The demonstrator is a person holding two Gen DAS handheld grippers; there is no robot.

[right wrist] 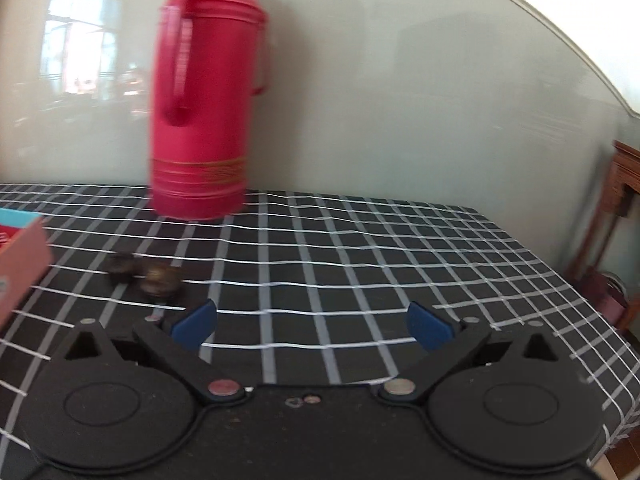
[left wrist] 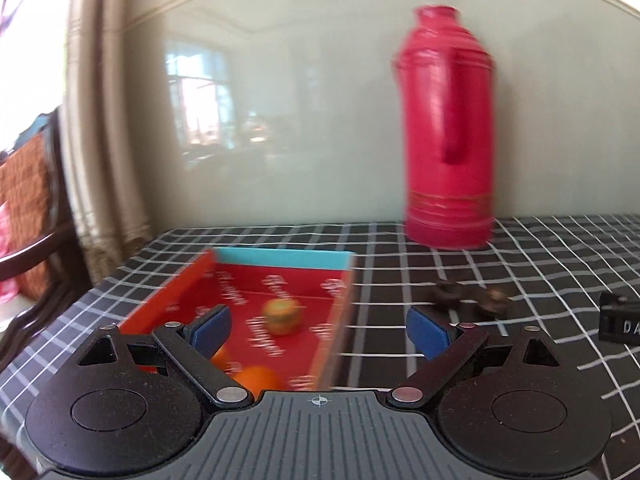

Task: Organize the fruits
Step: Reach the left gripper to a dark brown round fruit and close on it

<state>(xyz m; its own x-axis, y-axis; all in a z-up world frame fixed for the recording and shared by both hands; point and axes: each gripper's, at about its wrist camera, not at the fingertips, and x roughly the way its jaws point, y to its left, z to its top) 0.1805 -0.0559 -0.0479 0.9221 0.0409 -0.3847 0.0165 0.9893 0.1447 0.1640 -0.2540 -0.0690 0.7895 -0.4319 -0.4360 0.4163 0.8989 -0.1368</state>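
1. The left claw hung released over the red box, nothing between its pads; a yellowish fruit and two orange fruits lay inside.
2. The right claw gaped empty above the table.
3. Two dark fruits waited beside the box; best approached low, straddling one only.

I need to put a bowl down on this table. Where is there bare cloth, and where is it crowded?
Bare: the checked cloth right of the red flask, out to the table's right edge. Crowded: the left side, with the red box of fruit, the dark lumps just right of it, and a small black block.
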